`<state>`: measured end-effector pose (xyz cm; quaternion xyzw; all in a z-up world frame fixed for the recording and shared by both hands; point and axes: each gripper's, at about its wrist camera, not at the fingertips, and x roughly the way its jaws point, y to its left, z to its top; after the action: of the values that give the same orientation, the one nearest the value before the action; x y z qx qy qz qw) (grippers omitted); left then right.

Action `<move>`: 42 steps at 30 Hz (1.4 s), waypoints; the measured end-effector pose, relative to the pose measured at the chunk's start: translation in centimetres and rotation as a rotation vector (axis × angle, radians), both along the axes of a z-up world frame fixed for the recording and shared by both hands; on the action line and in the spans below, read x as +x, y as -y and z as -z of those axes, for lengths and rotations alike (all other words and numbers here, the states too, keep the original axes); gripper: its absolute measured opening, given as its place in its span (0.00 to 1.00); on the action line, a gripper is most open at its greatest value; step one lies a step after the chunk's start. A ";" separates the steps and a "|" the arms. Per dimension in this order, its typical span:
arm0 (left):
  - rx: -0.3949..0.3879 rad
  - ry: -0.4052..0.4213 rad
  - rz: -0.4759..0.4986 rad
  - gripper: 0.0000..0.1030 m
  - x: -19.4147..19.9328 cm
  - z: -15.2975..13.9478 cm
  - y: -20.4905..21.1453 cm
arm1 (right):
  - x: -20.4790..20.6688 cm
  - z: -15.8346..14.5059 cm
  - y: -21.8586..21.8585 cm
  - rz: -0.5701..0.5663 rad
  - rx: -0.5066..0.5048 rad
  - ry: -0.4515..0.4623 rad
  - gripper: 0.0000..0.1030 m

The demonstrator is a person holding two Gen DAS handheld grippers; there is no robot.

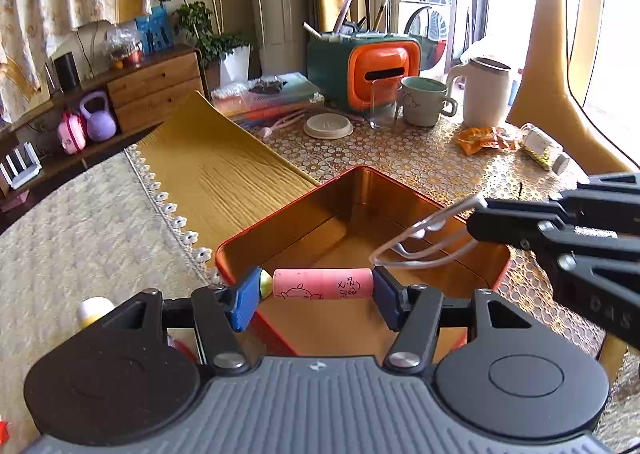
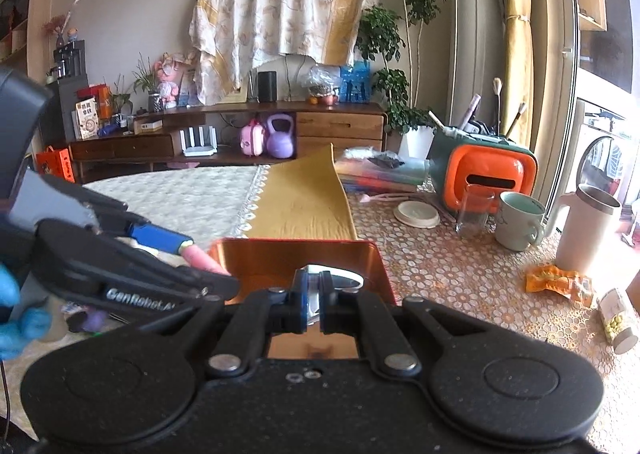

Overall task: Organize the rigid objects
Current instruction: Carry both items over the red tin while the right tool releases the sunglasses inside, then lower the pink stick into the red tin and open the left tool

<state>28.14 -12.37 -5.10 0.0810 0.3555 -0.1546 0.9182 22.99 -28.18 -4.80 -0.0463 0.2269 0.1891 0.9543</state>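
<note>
The pink tube looks light, stiff and slick; the left gripper clamps it end to end above the orange tin on the counter. Right gripper pinches thin, fragile-looking clear glasses by the frame.

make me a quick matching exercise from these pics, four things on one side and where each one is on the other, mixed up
Things:
1. pink tube
2. clear glasses
3. green mug
4. pill bottle

Places:
A. lying on its side on the patterned table, near the orange snack packet
B. clamped end to end in the left tool, at the near rim of the orange tin
C. standing between the drinking glass and the white jug
D. held by the right tool above the open tin

Pairs: 1-B, 2-D, 3-C, 4-A
</note>
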 end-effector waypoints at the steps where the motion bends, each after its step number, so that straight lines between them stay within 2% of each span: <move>1: 0.001 -0.008 -0.003 0.58 0.6 0.2 0.2 | 0.3 0.1 0.1 0.001 0.000 -0.005 0.04; 18: 0.030 -0.163 -0.026 0.58 6.7 3.4 2.5 | 2.2 2.8 0.3 -0.029 -0.047 -0.114 0.04; 26: 0.048 -0.242 -0.029 0.58 8.5 5.0 3.2 | 3.3 3.6 -0.3 -0.031 -0.091 -0.200 0.04; 28: 0.037 -0.267 -0.042 0.58 8.9 5.4 3.0 | 3.4 3.7 -0.3 -0.029 -0.094 -0.217 0.06; 38: 0.048 -0.279 -0.043 0.58 9.1 5.8 3.5 | 3.5 3.7 0.2 -0.021 -0.068 -0.248 0.20; 42: 0.025 -0.272 -0.033 0.66 8.6 5.4 3.4 | 3.3 3.7 0.4 -0.010 -0.056 -0.251 0.31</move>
<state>36.73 -15.74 -10.48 0.0648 0.4798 -0.1444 0.8630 26.28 -28.56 -8.46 -0.0500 0.3493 0.1920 0.9157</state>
